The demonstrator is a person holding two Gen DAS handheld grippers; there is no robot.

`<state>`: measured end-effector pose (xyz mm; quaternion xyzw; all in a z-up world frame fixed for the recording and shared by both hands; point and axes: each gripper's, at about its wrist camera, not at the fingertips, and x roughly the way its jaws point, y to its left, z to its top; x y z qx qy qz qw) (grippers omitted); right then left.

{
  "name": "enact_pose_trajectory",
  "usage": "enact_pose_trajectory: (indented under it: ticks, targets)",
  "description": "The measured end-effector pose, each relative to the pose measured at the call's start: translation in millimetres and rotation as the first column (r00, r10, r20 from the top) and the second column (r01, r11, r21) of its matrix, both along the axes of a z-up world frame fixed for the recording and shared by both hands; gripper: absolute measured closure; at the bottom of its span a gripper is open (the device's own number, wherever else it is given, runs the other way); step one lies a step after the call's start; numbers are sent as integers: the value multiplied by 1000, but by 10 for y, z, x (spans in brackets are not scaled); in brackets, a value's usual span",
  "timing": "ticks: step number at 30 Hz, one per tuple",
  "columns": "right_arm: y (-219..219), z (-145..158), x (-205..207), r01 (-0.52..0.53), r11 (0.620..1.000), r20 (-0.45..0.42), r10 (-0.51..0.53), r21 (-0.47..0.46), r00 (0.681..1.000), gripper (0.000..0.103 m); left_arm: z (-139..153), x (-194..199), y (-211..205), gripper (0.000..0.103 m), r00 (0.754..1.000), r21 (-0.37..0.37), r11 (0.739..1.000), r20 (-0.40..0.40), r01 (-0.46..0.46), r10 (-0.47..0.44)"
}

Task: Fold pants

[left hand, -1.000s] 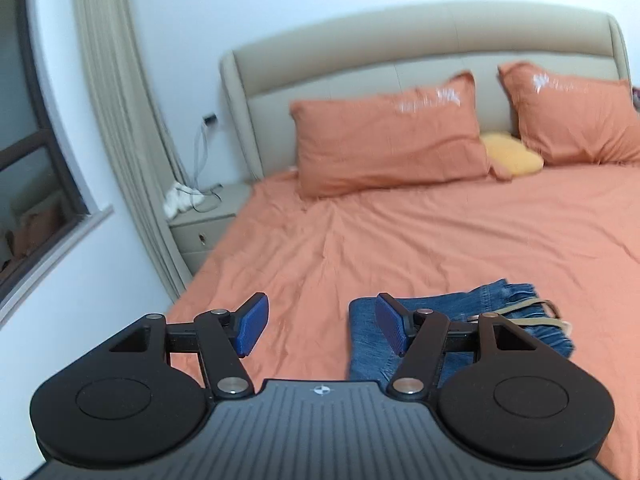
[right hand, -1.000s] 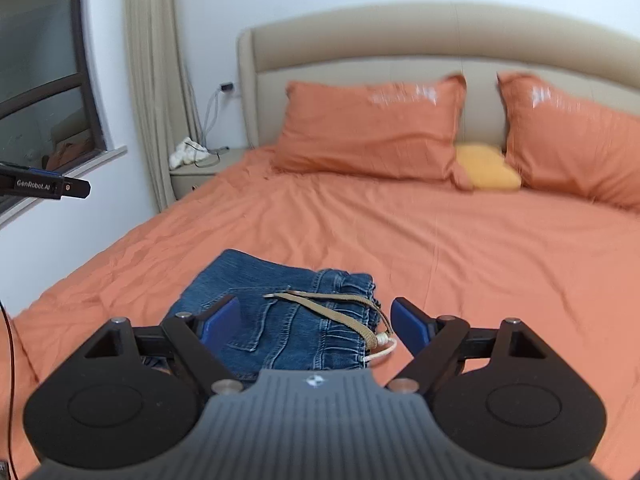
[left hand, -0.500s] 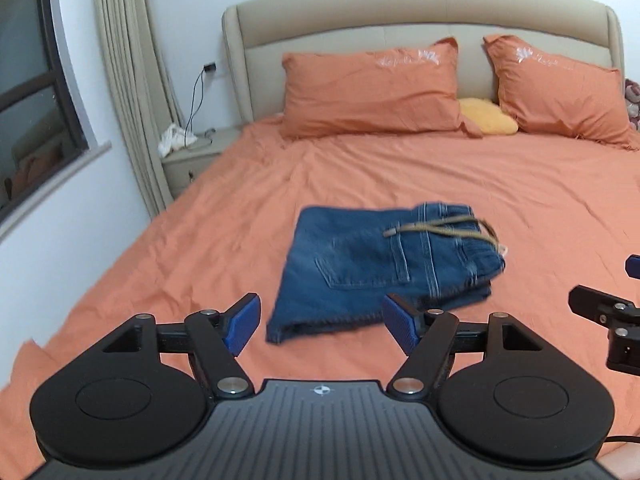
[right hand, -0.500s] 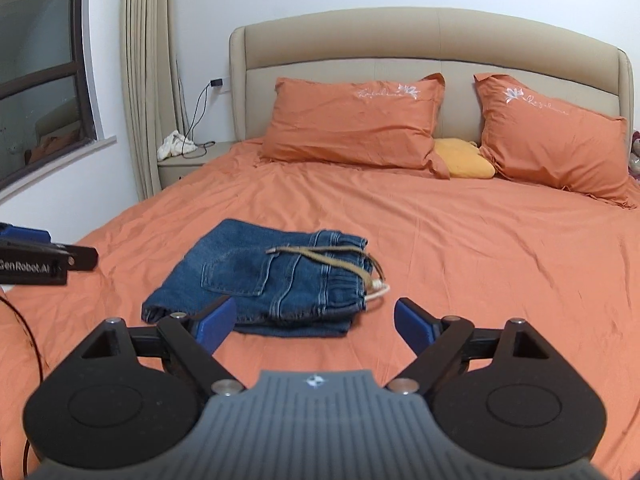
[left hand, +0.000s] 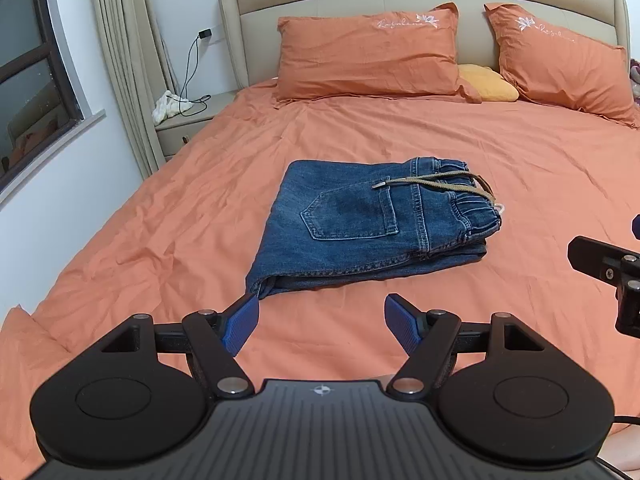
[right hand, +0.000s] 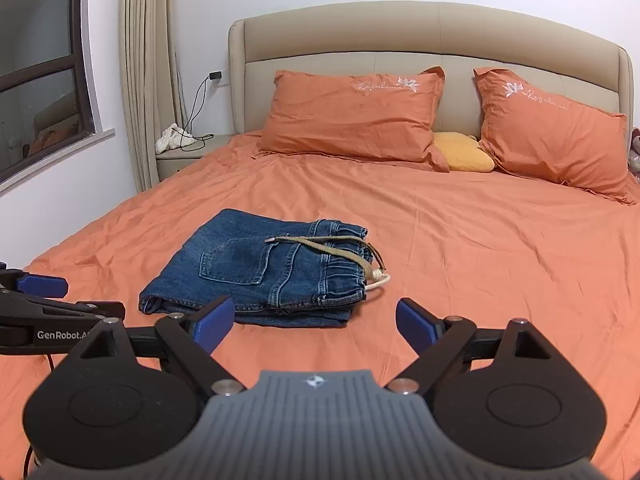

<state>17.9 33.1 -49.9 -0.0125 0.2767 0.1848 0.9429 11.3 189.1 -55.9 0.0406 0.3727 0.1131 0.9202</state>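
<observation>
Bedding in orange covers the bed [left hand: 400, 140] ahead of both grippers, its sheet creased but flat. Beyond the grippers, at the far end, a beige padded headboard [right hand: 432, 40] stands against the white wall. Two orange pillows lean on it: the left pillow [left hand: 368, 56] ahead and slightly left of the left gripper's line, the right pillow [left hand: 560, 64] to the far right. A small yellow cushion [left hand: 486, 88] sits wedged between them.

Far left of both grippers hangs a beige curtain [right hand: 146, 72] beside a dark window [right hand: 40, 68]. A bedside table [left hand: 188, 126] stands below the curtain, carrying a crumpled white cloth [left hand: 166, 106] and a black cable that runs up to a wall plug.

The pants [left hand: 372, 224] (blue denim, back pocket uppermost) lie folded into a compact stack on the sheet, directly ahead of the left gripper and ahead-left of the right gripper, apart from both. The elastic waistband faces right; a tan drawstring [left hand: 436, 184] trails across the top.

The left gripper [left hand: 322, 326] hovers above the sheet just short of the stack's near left corner, its blue pads spread wide with nothing between them. The right gripper [right hand: 316, 326] hangs likewise short of the stack's near right edge, pads parted and empty. Each gripper shows at the edge of the other's view.
</observation>
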Motion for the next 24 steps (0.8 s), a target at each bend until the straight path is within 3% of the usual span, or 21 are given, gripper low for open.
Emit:
enact_pose_trajectory:
  ticks: [24]
  targets:
    - [-15, 31, -28, -2, 1000, 13, 2, -6, 1000, 18, 40, -6, -6, 19, 1000, 7, 1000, 0, 2, -2]
